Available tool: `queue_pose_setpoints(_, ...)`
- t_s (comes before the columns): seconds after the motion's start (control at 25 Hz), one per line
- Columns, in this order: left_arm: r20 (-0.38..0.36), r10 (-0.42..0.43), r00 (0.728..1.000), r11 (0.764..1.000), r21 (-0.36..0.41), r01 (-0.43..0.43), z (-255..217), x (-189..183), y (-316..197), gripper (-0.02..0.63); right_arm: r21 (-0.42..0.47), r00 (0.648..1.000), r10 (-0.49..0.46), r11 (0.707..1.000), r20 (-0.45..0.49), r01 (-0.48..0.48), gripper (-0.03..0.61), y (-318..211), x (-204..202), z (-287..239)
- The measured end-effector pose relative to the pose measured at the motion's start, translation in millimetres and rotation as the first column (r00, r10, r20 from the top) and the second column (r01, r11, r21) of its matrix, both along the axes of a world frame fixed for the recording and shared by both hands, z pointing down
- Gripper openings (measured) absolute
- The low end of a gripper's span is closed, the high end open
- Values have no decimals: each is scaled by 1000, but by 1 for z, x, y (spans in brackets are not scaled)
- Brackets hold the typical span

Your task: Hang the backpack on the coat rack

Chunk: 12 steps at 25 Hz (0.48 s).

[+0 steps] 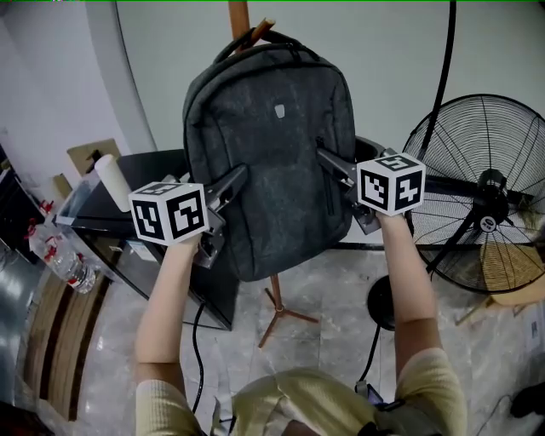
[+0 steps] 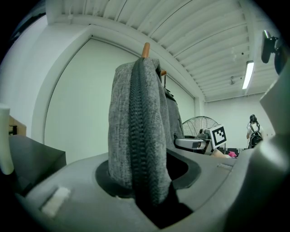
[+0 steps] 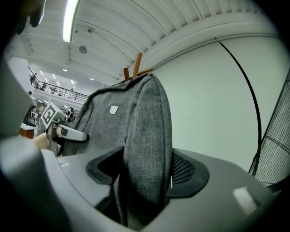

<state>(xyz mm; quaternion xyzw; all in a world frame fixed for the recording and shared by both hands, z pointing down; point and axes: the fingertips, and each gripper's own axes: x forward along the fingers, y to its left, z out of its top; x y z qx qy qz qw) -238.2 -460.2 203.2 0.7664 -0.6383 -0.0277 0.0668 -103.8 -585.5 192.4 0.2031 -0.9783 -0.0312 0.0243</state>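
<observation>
A grey backpack (image 1: pixel 272 145) hangs upright, its top handle looped over a wooden peg (image 1: pixel 258 32) of the coat rack (image 1: pixel 238 15). My left gripper (image 1: pixel 237 177) reaches level to the pack's left edge. In the left gripper view the zippered side (image 2: pixel 140 127) stands between the jaws of that gripper (image 2: pixel 147 174), with a dark gap on the right, so it is open. My right gripper (image 1: pixel 328 162) is at the pack's right edge. In the right gripper view the fabric edge (image 3: pixel 145 131) sits between the jaws of that gripper (image 3: pixel 145 170), with a gap on the left, so it is open too.
The rack's tripod foot (image 1: pixel 277 313) stands on the marble floor below the pack. A large black floor fan (image 1: pixel 481 196) is at the right. A black cabinet (image 1: pixel 136 213) with a white roll (image 1: pixel 111 180) is at the left, with water bottles (image 1: pixel 70 266) beside it. A black cable (image 1: pixel 444 77) hangs behind.
</observation>
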Motion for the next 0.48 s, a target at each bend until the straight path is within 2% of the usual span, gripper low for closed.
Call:
queue_pose_setpoints(0.32, 21, 7, 1000, 1000, 31, -7, -3, 1, -1, 196, 59, 999, 36, 998, 2, -36, 318, -1, 2, -2)
queue_pose_setpoints(0.48, 38, 0, 999, 998, 64, -3, -2, 0, 2, 214, 116, 997, 76, 990, -7, -74, 336, -1, 5, -2)
